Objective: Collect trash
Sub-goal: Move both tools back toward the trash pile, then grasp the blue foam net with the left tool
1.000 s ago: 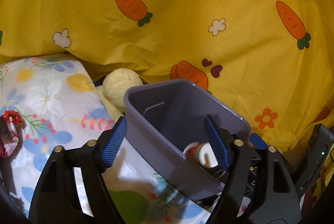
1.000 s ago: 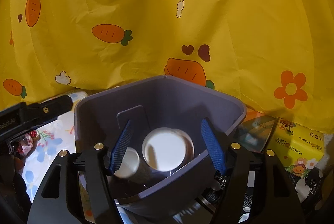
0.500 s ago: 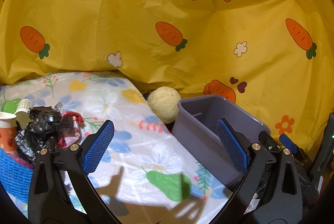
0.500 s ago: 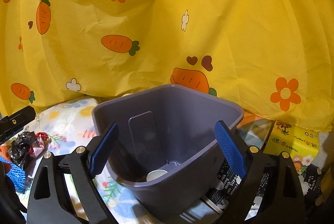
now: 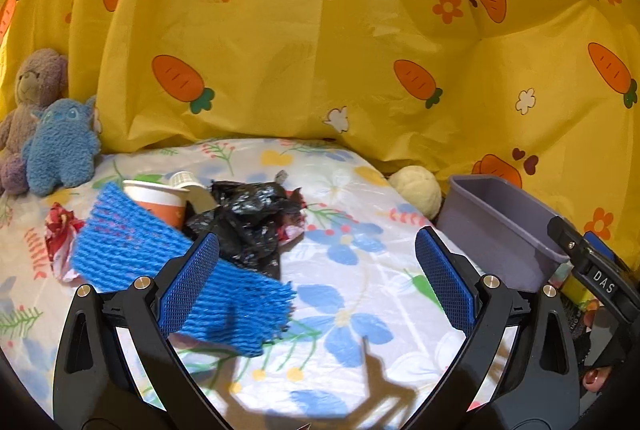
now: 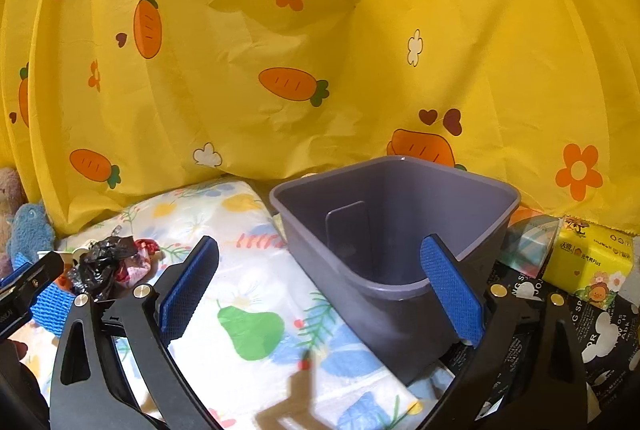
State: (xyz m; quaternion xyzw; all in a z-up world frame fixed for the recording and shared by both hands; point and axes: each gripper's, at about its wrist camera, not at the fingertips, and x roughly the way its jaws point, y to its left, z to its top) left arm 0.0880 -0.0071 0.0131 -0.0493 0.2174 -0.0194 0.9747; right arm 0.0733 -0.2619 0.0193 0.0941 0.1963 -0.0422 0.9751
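A grey plastic bin [image 6: 396,230] stands at the right edge of the floral sheet [image 6: 248,290]; it also shows in the left wrist view [image 5: 500,226]. Trash lies in a pile at the left: a blue foam net [image 5: 160,262], a crumpled black bag [image 5: 248,218], an orange paper cup [image 5: 158,199], a small white cup [image 5: 184,179] and a red wrapper [image 5: 60,230]. My left gripper [image 5: 316,286] is open and empty, just in front of the pile. My right gripper [image 6: 320,294] is open and empty, its right finger at the bin's near wall.
A yellow carrot-print cloth [image 5: 320,29] hangs behind. A blue plush [image 5: 60,145] and a pink bear [image 5: 36,81] sit at the far left. A cream ball [image 5: 416,185] lies beside the bin. A yellow tissue pack [image 6: 588,258] lies right of the bin.
Both grippers have pulled back from the bin. The left has swung left towards the trash pile. The right opened and the cups it held dropped into the bin.
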